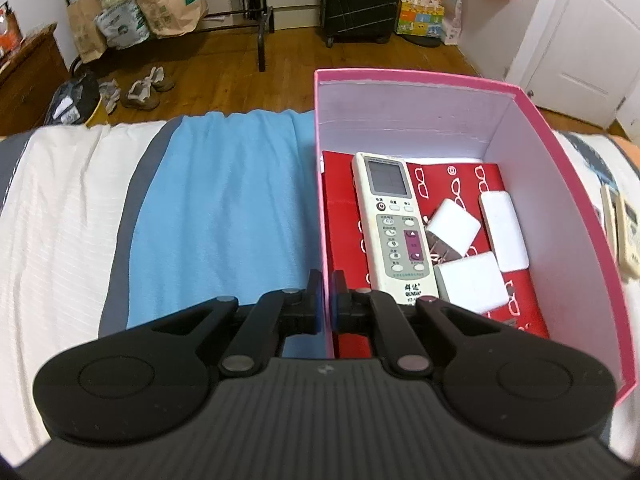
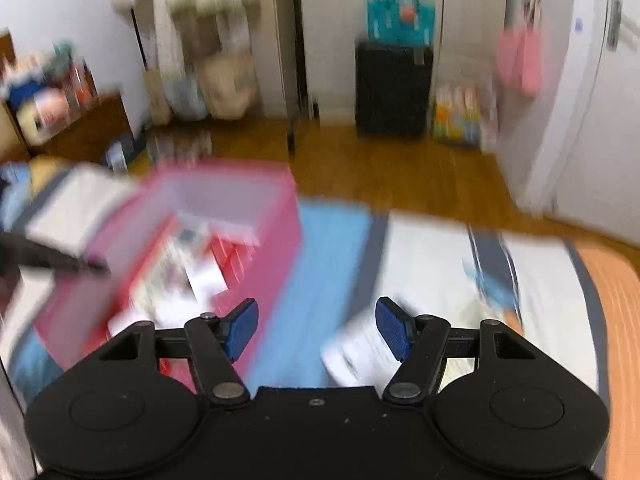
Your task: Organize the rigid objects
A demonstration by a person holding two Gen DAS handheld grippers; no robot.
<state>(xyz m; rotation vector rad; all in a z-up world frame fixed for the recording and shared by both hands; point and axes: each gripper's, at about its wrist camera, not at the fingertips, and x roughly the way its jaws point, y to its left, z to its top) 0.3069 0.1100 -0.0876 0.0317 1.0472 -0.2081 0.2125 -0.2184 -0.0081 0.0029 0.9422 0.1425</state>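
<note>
Pink box [image 1: 560, 184] wall pinched by left gripper [image 1: 327, 284].

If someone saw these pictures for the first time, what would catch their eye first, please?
Probably the pink box on the bed, with a white remote control lying inside on red paper. The left gripper is clamped on the box's near-left wall; the right gripper is open above the blue towel.

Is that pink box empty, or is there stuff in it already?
Not empty. The pink box holds a white remote control, three white blocks, possibly chargers, and a red glasses-patterned sheet lining its bottom.
</note>
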